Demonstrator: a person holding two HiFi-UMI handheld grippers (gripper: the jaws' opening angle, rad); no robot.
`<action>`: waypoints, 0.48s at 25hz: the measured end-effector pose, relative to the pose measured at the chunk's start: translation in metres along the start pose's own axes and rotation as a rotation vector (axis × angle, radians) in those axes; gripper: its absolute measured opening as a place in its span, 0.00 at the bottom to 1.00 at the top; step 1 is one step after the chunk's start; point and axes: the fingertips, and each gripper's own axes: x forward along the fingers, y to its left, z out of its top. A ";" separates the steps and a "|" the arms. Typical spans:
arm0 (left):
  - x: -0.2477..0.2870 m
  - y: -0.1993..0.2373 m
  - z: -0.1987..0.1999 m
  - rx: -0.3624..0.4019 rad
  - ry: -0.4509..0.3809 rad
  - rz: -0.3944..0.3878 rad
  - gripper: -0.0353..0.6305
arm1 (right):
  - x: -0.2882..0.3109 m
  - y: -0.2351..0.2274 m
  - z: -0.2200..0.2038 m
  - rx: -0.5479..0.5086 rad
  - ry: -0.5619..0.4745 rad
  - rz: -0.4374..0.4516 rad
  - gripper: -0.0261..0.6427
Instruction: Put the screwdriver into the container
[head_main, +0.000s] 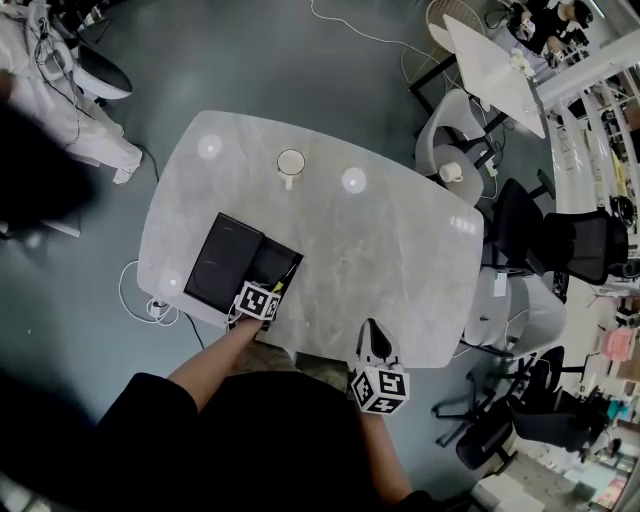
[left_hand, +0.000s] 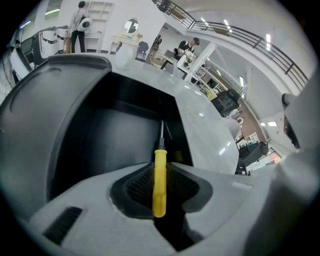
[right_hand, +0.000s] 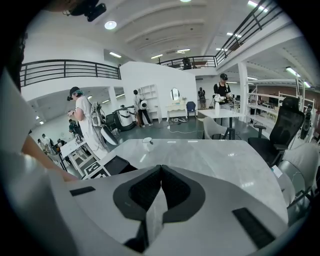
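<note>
My left gripper (left_hand: 159, 172) is shut on the yellow-handled screwdriver (left_hand: 159, 175), whose metal shaft points forward over the open black container (left_hand: 100, 135). From the head view the left gripper (head_main: 262, 297) hangs at the near edge of the black container (head_main: 270, 262), whose lid (head_main: 218, 262) lies open to the left; the screwdriver (head_main: 281, 284) shows as a small yellow sliver. My right gripper (head_main: 372, 345) rests over the table's near edge, jaws shut with nothing between them. In the right gripper view the shut right gripper (right_hand: 160, 172) faces across the table.
A white mug (head_main: 290, 165) stands at the far middle of the grey marble table (head_main: 400, 250). Chairs (head_main: 520, 230) and another table stand to the right. White cables (head_main: 150, 305) lie on the floor at the left. People stand far off in the room.
</note>
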 end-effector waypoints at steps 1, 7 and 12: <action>0.000 0.000 0.000 0.000 0.001 0.000 0.18 | 0.000 0.000 0.000 0.001 0.001 0.001 0.06; -0.001 -0.001 0.003 0.008 -0.020 0.021 0.19 | -0.001 -0.003 -0.002 0.005 -0.004 0.020 0.06; -0.006 0.001 0.002 -0.034 -0.050 0.040 0.24 | -0.001 -0.009 -0.004 0.011 -0.010 0.033 0.06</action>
